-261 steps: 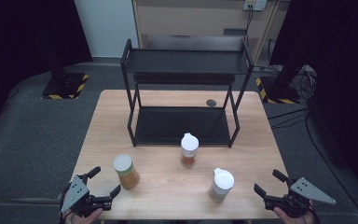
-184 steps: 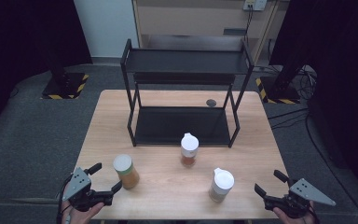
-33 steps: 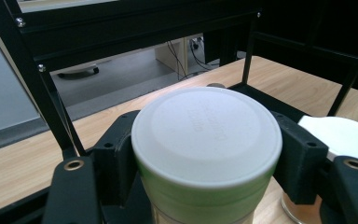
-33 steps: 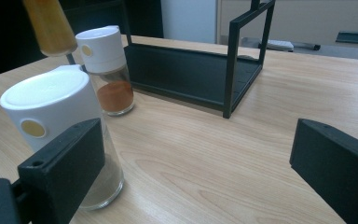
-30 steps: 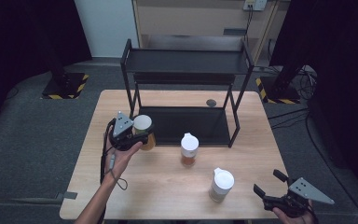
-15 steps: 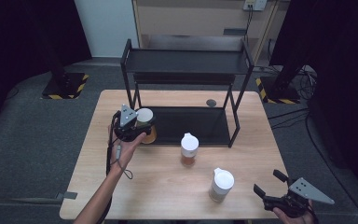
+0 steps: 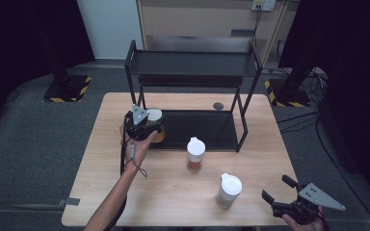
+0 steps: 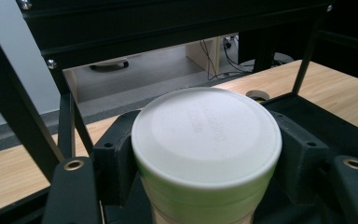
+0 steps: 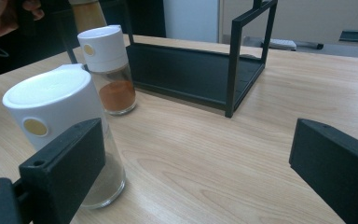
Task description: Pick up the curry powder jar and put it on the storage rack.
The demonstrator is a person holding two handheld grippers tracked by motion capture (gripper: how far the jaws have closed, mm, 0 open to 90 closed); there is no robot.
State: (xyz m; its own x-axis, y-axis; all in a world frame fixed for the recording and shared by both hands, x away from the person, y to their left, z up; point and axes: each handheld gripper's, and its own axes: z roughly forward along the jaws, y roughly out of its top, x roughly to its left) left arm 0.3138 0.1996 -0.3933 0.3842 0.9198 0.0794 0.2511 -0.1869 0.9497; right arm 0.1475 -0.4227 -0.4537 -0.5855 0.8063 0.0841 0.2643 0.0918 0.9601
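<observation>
Jar (image 7: 155, 120) with flat white lid, green band under it, amber contents; upright, left-center of the high view, at left end of rack's lower shelf (image 7: 207, 129).

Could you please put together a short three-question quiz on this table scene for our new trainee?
1. True or false: the left gripper is shut on the white-lidded jar of yellow-brown contents.
2. How many white-capped glass spice jars stand free on the light wooden table?
3. Which is nearer the open right gripper: A, the jar of pale contents, or B, the jar of red-brown powder?

Key: 1 true; 2 two; 3 A.
</observation>
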